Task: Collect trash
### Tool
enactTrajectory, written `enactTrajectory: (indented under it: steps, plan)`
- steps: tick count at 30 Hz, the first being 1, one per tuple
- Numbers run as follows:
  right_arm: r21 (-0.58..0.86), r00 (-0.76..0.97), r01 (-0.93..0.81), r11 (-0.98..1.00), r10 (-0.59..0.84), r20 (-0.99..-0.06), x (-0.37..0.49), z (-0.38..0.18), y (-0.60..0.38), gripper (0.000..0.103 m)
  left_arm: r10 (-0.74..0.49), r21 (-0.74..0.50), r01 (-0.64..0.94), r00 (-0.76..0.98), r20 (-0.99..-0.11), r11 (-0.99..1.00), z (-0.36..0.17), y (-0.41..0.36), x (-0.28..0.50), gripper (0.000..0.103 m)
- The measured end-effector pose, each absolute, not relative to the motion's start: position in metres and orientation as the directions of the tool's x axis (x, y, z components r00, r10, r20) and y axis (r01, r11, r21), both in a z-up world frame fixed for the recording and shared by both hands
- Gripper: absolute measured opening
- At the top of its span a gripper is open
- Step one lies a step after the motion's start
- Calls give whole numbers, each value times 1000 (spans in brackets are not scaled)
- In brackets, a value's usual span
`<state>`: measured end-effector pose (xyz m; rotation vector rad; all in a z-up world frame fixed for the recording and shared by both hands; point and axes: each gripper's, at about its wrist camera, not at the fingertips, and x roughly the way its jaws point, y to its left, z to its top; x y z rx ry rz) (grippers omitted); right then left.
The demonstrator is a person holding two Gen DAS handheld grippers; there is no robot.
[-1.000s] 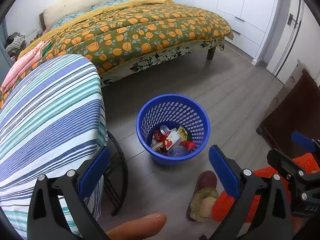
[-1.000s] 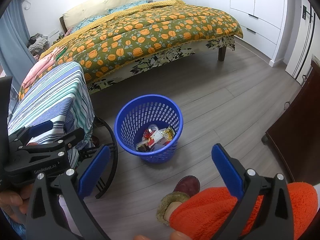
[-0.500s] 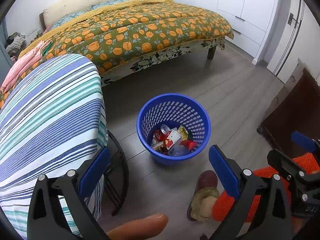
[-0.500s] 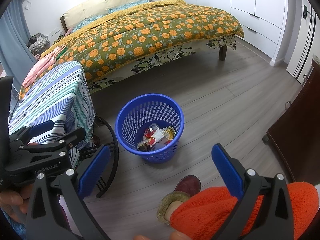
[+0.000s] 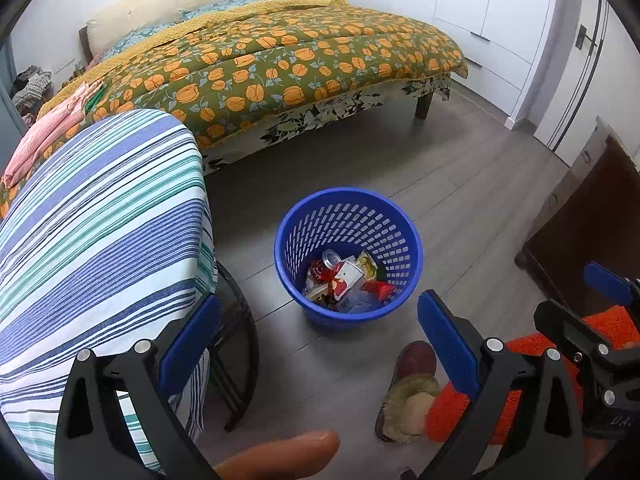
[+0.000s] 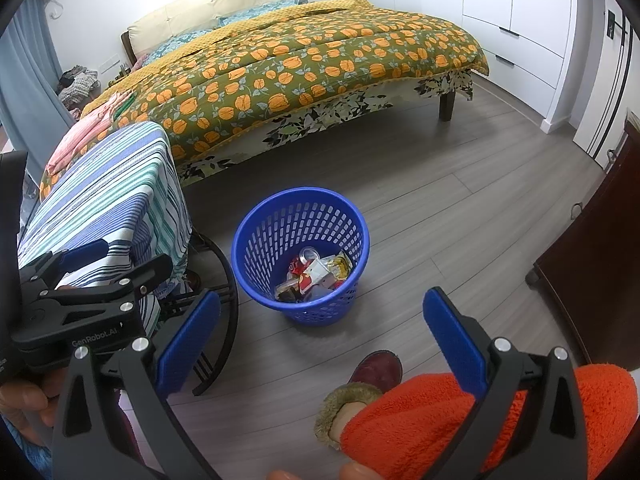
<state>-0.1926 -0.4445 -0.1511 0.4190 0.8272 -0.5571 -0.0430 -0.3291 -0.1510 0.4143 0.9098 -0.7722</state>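
A blue perforated trash basket stands on the grey wood floor; it also shows in the right wrist view. Inside lie a can, a red-and-white carton and wrappers, also seen from the right wrist. My left gripper is open and empty, above the floor in front of the basket. My right gripper is open and empty, also in front of the basket. The right gripper shows at the right edge of the left wrist view; the left gripper shows at the left of the right wrist view.
A table under a striped cloth with a black metal base stands left of the basket. A bed with an orange-flowered quilt lies behind. A dark cabinet stands at right. A slippered foot and orange trouser leg are near.
Almost nothing differs; both views have drifted very slightly. Both grippers stay open and empty.
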Motion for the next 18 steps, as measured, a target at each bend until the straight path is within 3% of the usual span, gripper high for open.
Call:
enactTrajectory:
  steps: [18]
  plan:
    - [135,550,611,780,-295,-781,-192,-151,-444,98,-417,6,748,377,-827,664,-151,-326,-43,98]
